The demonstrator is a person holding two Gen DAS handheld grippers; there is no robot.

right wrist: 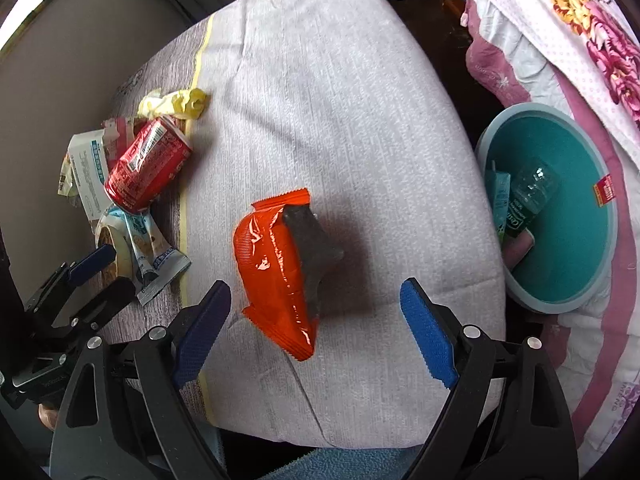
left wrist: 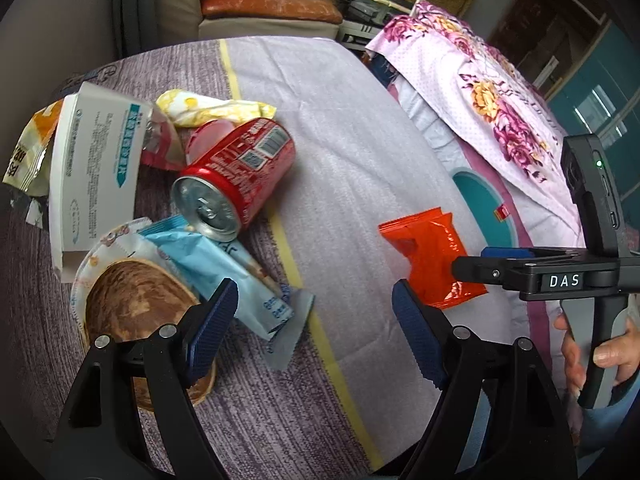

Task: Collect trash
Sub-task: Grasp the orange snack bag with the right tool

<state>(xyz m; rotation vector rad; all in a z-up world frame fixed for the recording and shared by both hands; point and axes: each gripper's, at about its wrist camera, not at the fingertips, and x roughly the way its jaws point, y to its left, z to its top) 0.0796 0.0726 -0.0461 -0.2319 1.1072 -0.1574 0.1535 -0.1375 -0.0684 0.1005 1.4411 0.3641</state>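
An orange snack wrapper (right wrist: 276,268) lies on the padded table, just ahead of my open right gripper (right wrist: 316,336), between its fingers' line. It also shows in the left wrist view (left wrist: 432,260). My left gripper (left wrist: 316,320) is open and empty over a trash pile: a red soda can (left wrist: 236,176) on its side, a light blue wrapper (left wrist: 224,276), a white box (left wrist: 96,168), a yellow wrapper (left wrist: 212,108) and a round brown-topped cup (left wrist: 136,304). A teal bin (right wrist: 560,216) holds a plastic bottle (right wrist: 532,192) and a carton.
The table's grey cover (right wrist: 320,100) has a yellow stripe (right wrist: 184,216) by the pile. A floral quilt (right wrist: 592,40) lies right of the bin. A sofa (left wrist: 260,4) stands beyond the table. The right gripper's body (left wrist: 580,272) crosses the left view.
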